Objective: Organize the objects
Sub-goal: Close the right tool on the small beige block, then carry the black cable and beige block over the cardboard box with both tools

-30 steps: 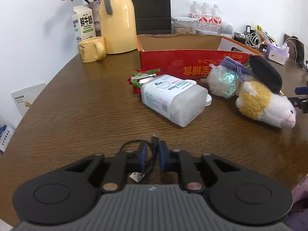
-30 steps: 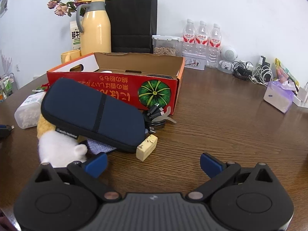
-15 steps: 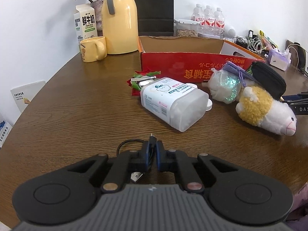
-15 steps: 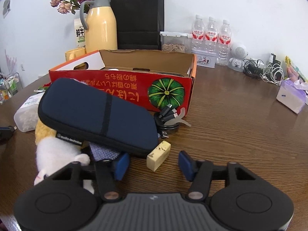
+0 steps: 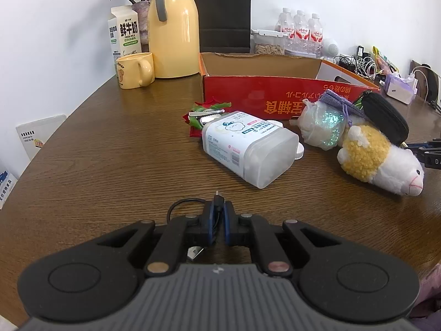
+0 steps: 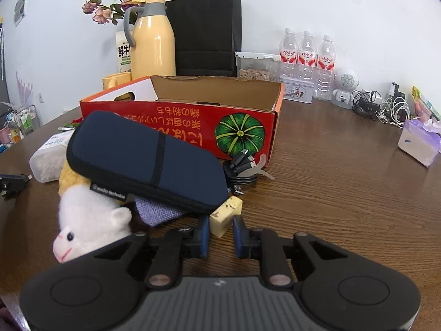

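My left gripper is shut on a thin black USB cable; its plug sticks up between the pads and a loop lies to the left on the table. My right gripper has its jaws closing on a pale yellow block, and both blue pads touch its sides. The block lies under the edge of a navy zip case. That case rests on a plush sheep and a purple knitted pouch. Behind stands an open red cardboard box.
A plastic jar lies on its side, beside a white glittery bag. A coiled cable bundle sits by the box corner. A yellow jug, mug, black bag and water bottles line the back.
The right gripper's jaws went from wide open to closed around the yellow block, coming slightly nearer to it. The left gripper stayed shut on the cable.
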The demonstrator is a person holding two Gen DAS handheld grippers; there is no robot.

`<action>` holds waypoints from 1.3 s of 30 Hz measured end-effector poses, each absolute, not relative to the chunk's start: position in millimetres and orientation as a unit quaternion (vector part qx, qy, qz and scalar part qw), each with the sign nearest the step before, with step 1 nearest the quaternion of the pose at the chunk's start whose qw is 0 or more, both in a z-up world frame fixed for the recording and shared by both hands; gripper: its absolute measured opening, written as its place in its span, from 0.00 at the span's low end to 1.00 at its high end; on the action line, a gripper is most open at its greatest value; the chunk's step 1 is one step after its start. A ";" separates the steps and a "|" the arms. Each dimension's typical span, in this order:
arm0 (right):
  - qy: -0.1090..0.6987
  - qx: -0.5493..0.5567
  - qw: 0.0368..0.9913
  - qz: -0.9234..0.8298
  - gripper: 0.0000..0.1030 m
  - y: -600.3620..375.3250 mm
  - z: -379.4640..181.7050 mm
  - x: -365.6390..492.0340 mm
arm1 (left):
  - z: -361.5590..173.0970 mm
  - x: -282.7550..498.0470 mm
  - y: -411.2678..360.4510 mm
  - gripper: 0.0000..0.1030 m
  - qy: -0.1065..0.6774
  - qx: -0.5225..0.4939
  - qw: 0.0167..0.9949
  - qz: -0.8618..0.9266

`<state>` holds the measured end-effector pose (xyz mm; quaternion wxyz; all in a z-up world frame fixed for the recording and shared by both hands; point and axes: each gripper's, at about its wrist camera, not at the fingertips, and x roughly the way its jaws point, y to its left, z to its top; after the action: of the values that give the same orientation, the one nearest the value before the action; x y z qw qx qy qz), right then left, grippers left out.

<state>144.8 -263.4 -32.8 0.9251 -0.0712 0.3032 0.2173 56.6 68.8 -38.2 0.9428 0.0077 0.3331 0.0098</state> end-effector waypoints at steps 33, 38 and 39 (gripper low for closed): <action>0.182 -0.060 0.956 0.220 0.13 -239.8 40.0 192.8 | 52.4 130.4 36.2 0.01 0.177 0.007 0.984 -0.032; 0.184 -0.050 0.956 0.224 0.13 -231.8 38.0 212.0 | 52.3 142.5 46.2 0.01 0.180 -0.009 0.983 -0.022; 0.185 -0.049 0.955 0.225 0.13 -231.7 35.9 213.1 | 50.5 142.2 50.5 0.01 0.187 -0.011 0.982 -0.015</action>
<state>213.1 -231.7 35.9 0.9554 -0.0488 0.1854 0.2248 142.2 50.5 50.5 0.9822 -0.0108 0.1869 -0.0154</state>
